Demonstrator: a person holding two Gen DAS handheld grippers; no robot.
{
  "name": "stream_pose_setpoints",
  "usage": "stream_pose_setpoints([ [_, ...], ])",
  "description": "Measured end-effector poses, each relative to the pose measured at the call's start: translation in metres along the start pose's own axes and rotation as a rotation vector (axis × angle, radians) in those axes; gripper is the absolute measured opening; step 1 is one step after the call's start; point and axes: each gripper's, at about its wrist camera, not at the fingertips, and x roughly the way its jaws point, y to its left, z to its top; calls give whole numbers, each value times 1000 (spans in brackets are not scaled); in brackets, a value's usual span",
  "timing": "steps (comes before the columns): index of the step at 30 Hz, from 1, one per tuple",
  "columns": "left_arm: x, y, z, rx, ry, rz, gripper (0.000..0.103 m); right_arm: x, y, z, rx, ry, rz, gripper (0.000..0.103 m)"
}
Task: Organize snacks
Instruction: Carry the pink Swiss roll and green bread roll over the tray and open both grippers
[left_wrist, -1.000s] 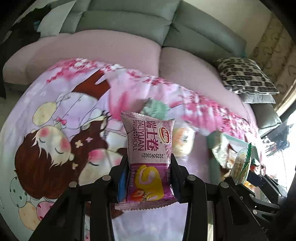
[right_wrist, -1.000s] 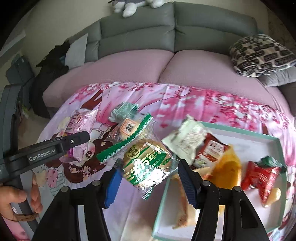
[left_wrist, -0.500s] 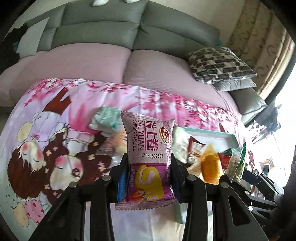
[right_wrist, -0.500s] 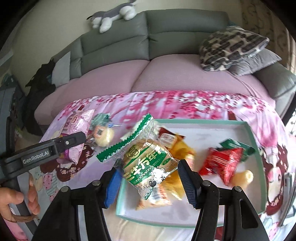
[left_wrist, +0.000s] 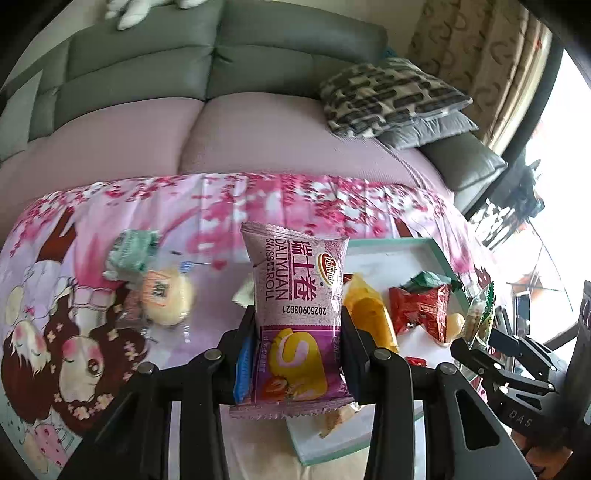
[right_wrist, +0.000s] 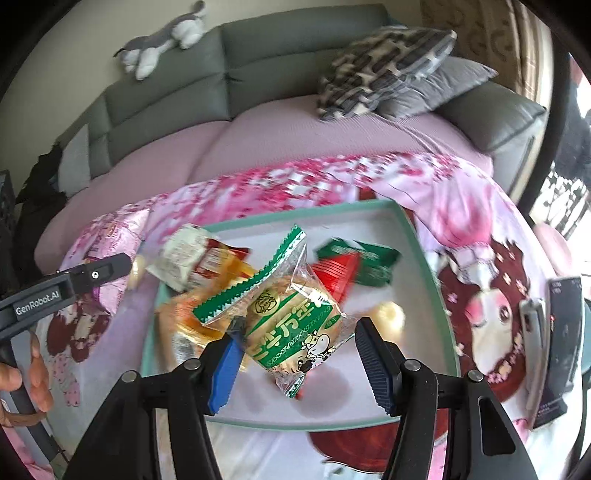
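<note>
Clamping a purple Swiss roll packet (left_wrist: 295, 314), the left gripper (left_wrist: 295, 354) nears the teal tray (right_wrist: 432, 273) rim, while the right gripper (right_wrist: 299, 354) jaws pinch a green bread packet (right_wrist: 291, 325) above crowded snacks.

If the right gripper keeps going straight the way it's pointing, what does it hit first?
Most likely the bare floor of the teal tray. The right gripper is shut on the green-striped bread packet, which hangs over the tray, so the packet would touch down before the fingertips. Depth is hard to judge.

Daylit, window glare at right; fisheye-warped edges; right view motion-blurred.
</note>
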Motion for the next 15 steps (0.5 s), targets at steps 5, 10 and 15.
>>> stream_pose_setpoints([
  [5, 19, -16, -1, 25, 36, -10, 42, 6, -17, -5, 24, 24, -19, 63],
  [10, 32, -23, -4, 43, 65, -3, 42, 16, -24, -8, 38, 48, -26, 63],
  [15, 43, -25, -3, 51, 78, 9, 42, 24, -30, -12, 50, 70, -31, 63],
])
